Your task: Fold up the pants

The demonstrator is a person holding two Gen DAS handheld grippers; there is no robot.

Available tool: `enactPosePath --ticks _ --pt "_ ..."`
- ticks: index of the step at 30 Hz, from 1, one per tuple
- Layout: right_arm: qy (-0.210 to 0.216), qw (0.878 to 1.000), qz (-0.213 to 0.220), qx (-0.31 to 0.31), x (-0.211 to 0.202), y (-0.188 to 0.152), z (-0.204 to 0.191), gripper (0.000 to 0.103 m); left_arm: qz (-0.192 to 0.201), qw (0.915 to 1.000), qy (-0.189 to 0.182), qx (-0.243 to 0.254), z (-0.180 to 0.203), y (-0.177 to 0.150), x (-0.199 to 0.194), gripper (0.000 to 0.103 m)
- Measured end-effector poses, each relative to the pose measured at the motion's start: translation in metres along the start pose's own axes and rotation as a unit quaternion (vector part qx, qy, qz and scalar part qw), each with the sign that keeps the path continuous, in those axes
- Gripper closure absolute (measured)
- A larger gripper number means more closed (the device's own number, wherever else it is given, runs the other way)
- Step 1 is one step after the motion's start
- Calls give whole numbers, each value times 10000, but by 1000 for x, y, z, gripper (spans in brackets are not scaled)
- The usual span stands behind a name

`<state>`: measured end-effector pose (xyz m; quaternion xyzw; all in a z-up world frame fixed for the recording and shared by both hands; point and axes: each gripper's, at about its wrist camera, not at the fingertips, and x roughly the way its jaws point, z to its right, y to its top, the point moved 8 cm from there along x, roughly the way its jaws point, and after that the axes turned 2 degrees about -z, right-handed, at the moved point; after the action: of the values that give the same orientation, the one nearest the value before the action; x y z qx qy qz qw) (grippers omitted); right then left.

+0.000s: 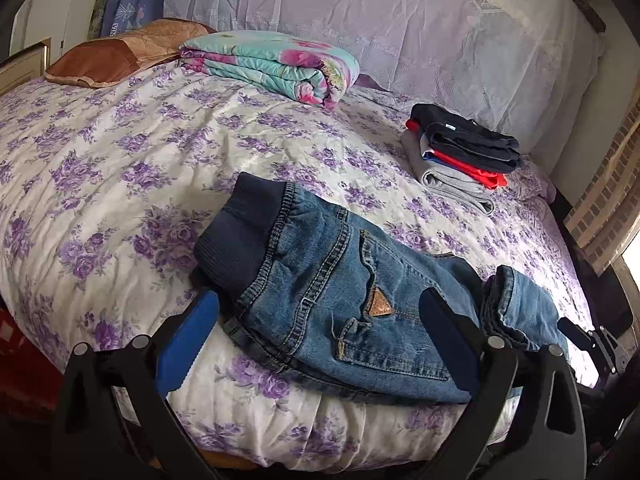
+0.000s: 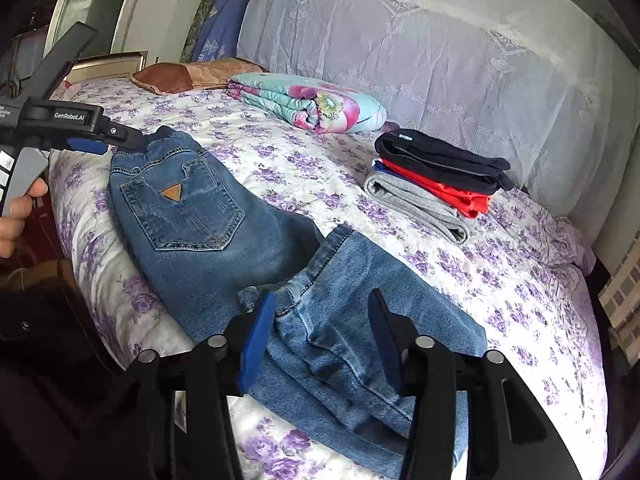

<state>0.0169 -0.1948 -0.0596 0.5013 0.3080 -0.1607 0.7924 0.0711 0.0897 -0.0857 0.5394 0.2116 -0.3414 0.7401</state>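
Faded blue denim on the pants point(image 2: 192, 216), coarse weave, with a ribbed knit waistband point(image 1: 228, 236) and a tan leather-look patch point(image 1: 379, 305). Bed sheet point(image 1: 120, 152) is soft matt cotton, creased. Left claw point(image 1: 316, 340): matt black plastic, blue rubbery pads point(image 1: 188, 344), dull metal pins. Right claw point(image 2: 320, 340) the same. Folded quilt point(image 1: 272, 64) faintly shiny; headboard cover point(image 2: 420, 52) sheer, lacy cloth.

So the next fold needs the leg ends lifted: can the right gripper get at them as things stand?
Probably yes: the right gripper is open, its fingers straddling the jeans leg ends, with nothing between.
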Motion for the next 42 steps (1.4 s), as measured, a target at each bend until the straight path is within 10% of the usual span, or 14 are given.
enactPosePath --ticks 8,19,32,35,42 --pt "1210 9912 -459 271 31 -14 -18 75 -1 10000 -4 -13 1 -1 -2 5" --pt "1221 9903 -614 232 34 -23 -20 63 -25 9999 31 -121 -7 -2 -1 5" --pt "1815 9793 -383 810 13 -2 -10 85 -42 9997 -15 -230 -11 -3 -4 5" --pt "1914 9732 -945 851 48 -27 -23 75 -81 9996 -31 -278 -13 -4 -5 5" --pt "1454 9863 496 598 -13 -10 -32 37 -231 9951 -254 -925 -32 -28 -16 5"
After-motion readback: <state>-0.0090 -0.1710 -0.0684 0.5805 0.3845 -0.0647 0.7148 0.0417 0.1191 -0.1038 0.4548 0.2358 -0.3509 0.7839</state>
